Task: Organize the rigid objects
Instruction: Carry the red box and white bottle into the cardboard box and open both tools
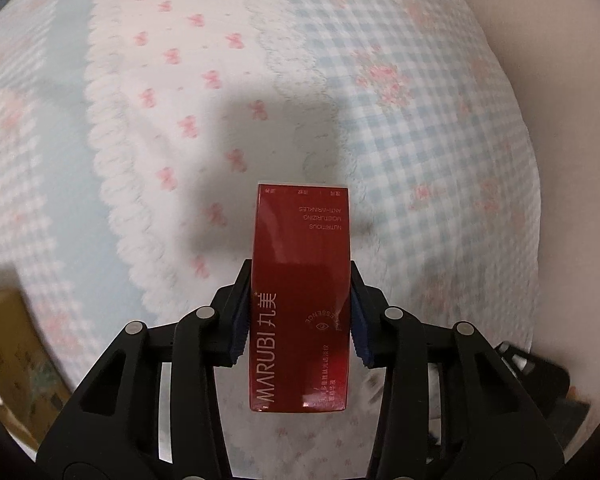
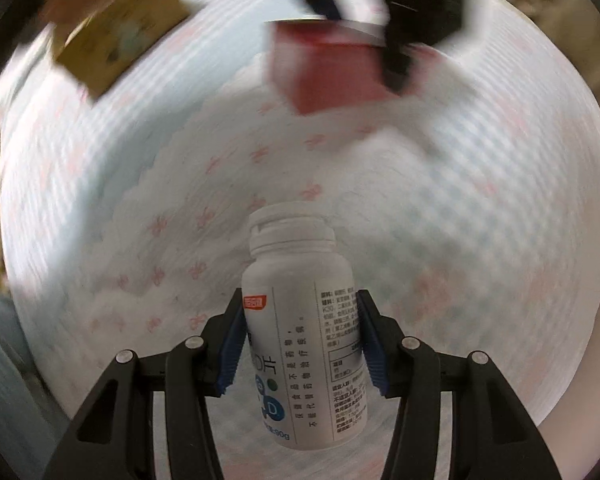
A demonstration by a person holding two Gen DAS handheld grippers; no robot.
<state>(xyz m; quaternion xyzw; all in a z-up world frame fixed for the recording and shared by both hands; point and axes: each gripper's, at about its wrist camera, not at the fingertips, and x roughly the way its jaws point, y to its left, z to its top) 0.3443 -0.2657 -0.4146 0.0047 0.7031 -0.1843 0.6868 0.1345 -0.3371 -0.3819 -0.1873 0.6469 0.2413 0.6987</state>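
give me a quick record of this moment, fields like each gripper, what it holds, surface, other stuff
left gripper: shut on red box, held off the cloth
right gripper: shut on white bottle, cap pointing away from the camera
surface: quilted cloth, blue-and-white check panels and a white panel with pink bows
other items: yellow-brown box, blurred, at the cloth's edge in the right wrist view
cross view: the red box and left gripper show blurred near the top of the right wrist view
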